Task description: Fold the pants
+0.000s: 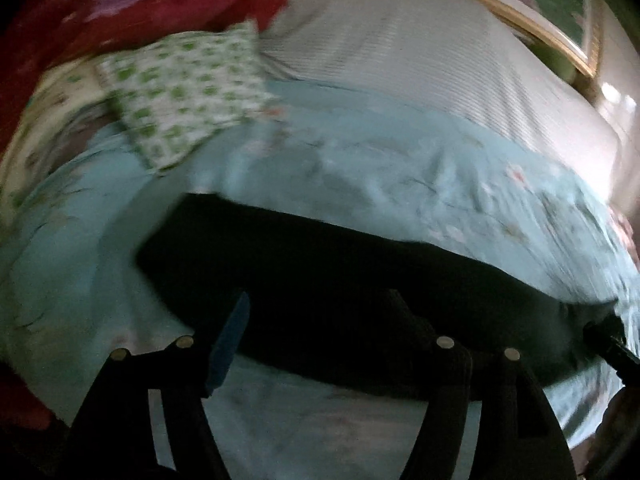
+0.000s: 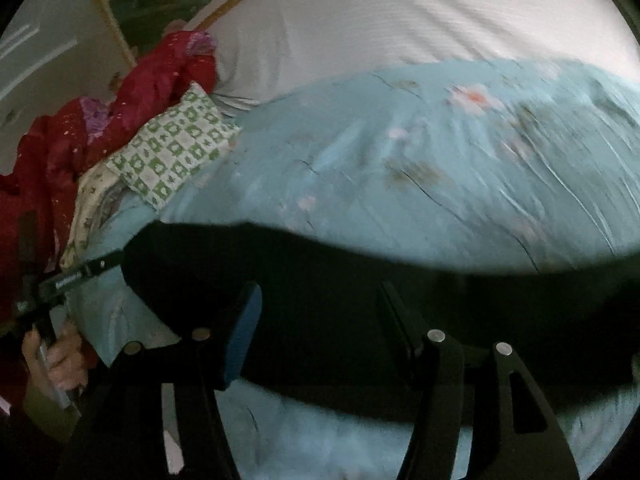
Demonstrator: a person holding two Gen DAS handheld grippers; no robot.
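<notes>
Nearest, the left gripper [image 1: 316, 320] hangs over the dark cloth with its 2 fingers spread apart and nothing pinched between them; 1 blue pad [image 1: 230, 344] shows on the left-hand finger. The right gripper [image 2: 320, 312] stands the same way, 2 fingers parted over the cloth, gripping nothing, with 1 blue pad [image 2: 244, 336] facing inward. In the right wrist view, a hand [image 2: 56, 356] at the lower left edge holds the other tool's handle.

Just under both sets of fingers lie the pants [image 1: 340, 276], 1 black garment stretched as a long flat band across the bed from side to side. Its left end [image 2: 160, 264] looks squared off, and the right end runs out of view. Whether it is 1 layer or folded double I cannot tell, since the cloth is too dark and both views are blurred.

The pants rest on 1 light blue quilt [image 1: 360, 160] printed with pale flowers, wrinkled toward the right. Beyond it, on the left, sits 1 pillow [image 1: 188, 92] in a green and white check, partly over a pale printed cloth [image 2: 92, 200]. Behind that is 1 heap of red fabric [image 2: 152, 84] with purple patches. Farthest back, a white striped sheet [image 1: 400, 40] covers the rest of the bed, bordered by 1 gold-edged frame [image 1: 500, 4].
</notes>
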